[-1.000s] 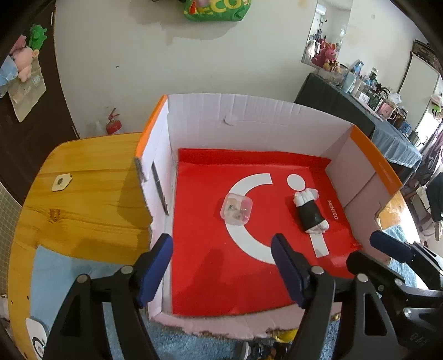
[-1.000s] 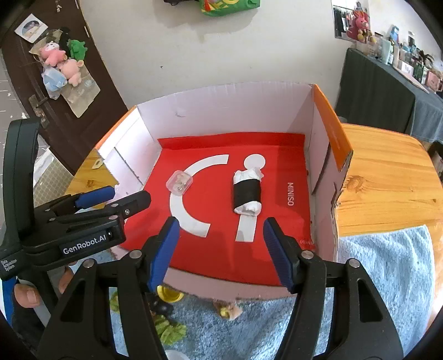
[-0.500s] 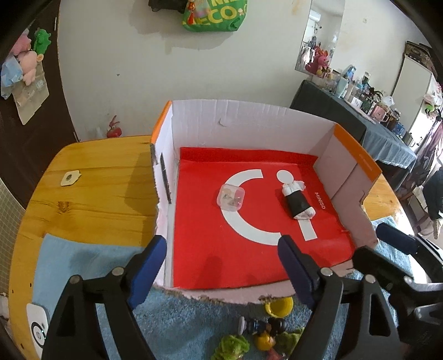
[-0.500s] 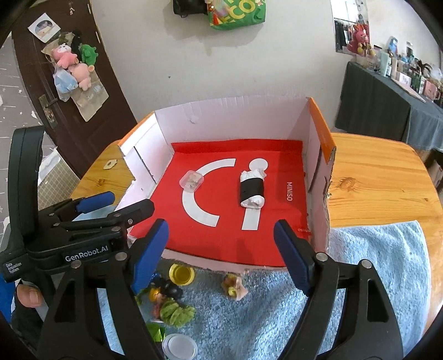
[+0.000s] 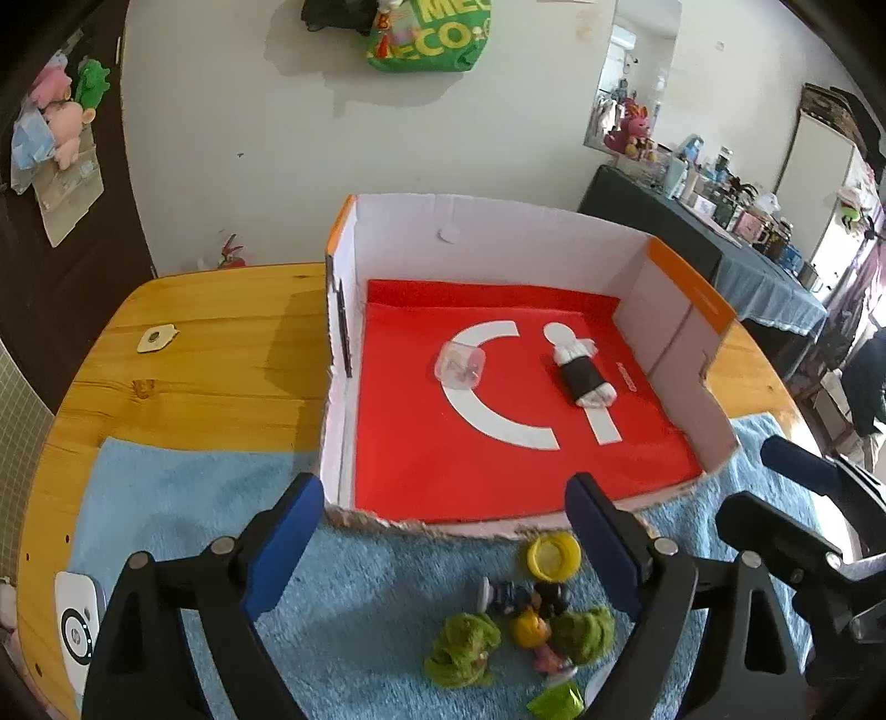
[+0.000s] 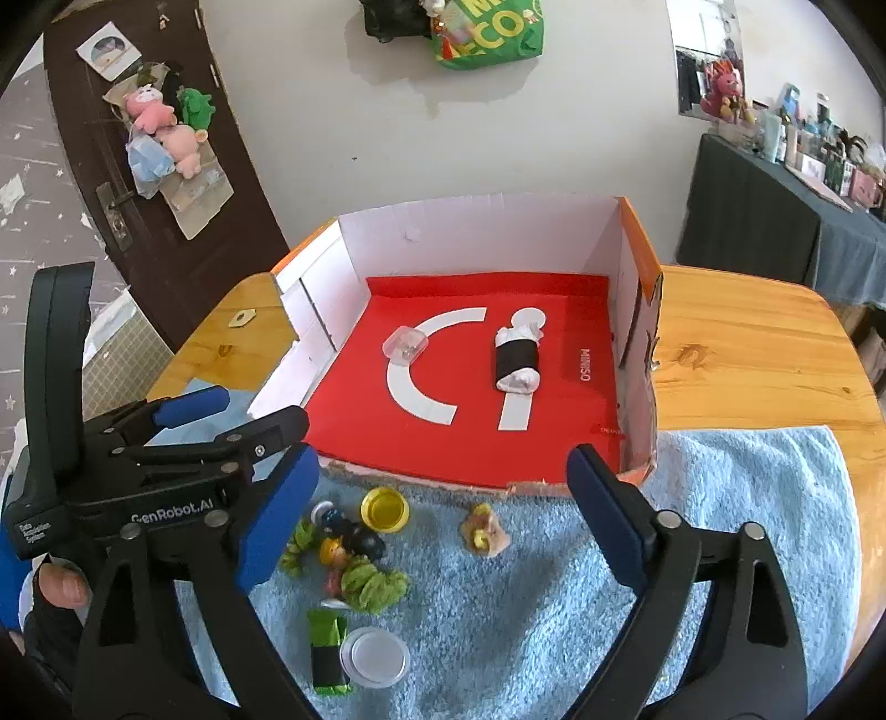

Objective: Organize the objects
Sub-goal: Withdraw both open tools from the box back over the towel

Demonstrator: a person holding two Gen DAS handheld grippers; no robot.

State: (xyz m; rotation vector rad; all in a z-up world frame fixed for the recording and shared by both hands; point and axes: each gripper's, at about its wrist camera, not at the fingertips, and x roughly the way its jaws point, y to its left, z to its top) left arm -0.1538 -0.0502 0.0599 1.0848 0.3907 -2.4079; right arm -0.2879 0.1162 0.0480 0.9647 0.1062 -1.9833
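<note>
Blue-padded left gripper [image 5: 443, 543] fingers opening, empty, right gripper [image 6: 443, 515] likewise

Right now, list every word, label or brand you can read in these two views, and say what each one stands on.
"MINISO": white letters on the red liner of the cardboard box.
"GenRobot.AI": on the body of the left hand-held gripper.
"ECO", cut off by the frame edge: on the green bag hanging on the wall.
Small white print on the same gripper's rear block: too small to read.
Small red print at the liner's near right corner: blurred.
</note>
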